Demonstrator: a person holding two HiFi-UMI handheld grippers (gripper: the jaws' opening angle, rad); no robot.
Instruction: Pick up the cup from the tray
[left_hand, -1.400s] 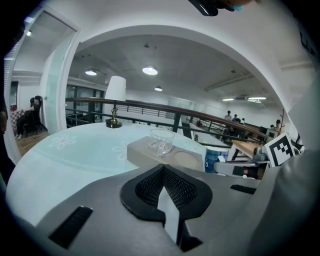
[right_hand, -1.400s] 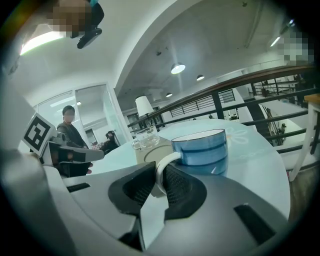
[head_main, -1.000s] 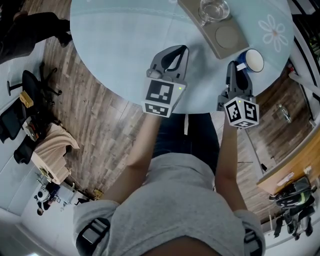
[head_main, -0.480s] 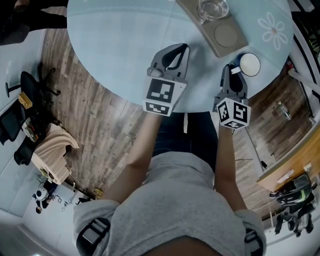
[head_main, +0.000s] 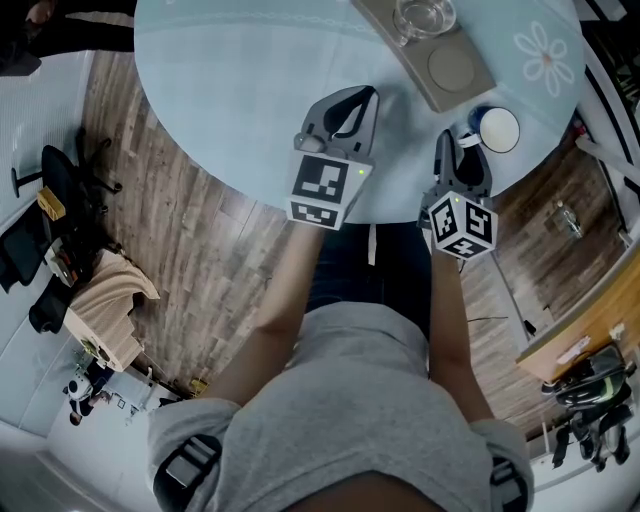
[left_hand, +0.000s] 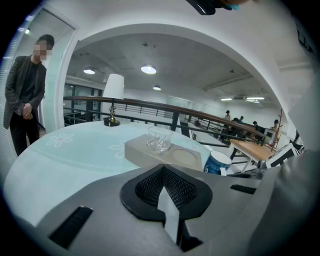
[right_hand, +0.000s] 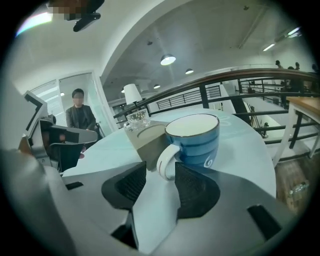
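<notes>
A blue cup (head_main: 498, 128) with a white inside stands on the round pale-blue table (head_main: 240, 90), just right of the grey tray's (head_main: 420, 75) near end. In the right gripper view the cup (right_hand: 195, 137) turns its white handle toward me. My right gripper (right_hand: 160, 170) is open; its jaws have just been opening. The handle sits between the fingertips, close to the right pad. A clear glass (head_main: 425, 18) stands on the tray beside an empty round recess. My left gripper (head_main: 355, 98) rests shut and empty over the table.
A person (left_hand: 25, 95) stands beyond the table's far side, near a white lamp (left_hand: 112, 100). The table edge runs just under both grippers, above wooden floor. A black chair (head_main: 60, 180) stands at left, and a wooden bench (head_main: 590, 330) at right.
My right gripper shifted a little left and nearer the person, and its jaws parted around the cup's handle. The left gripper stayed put.
</notes>
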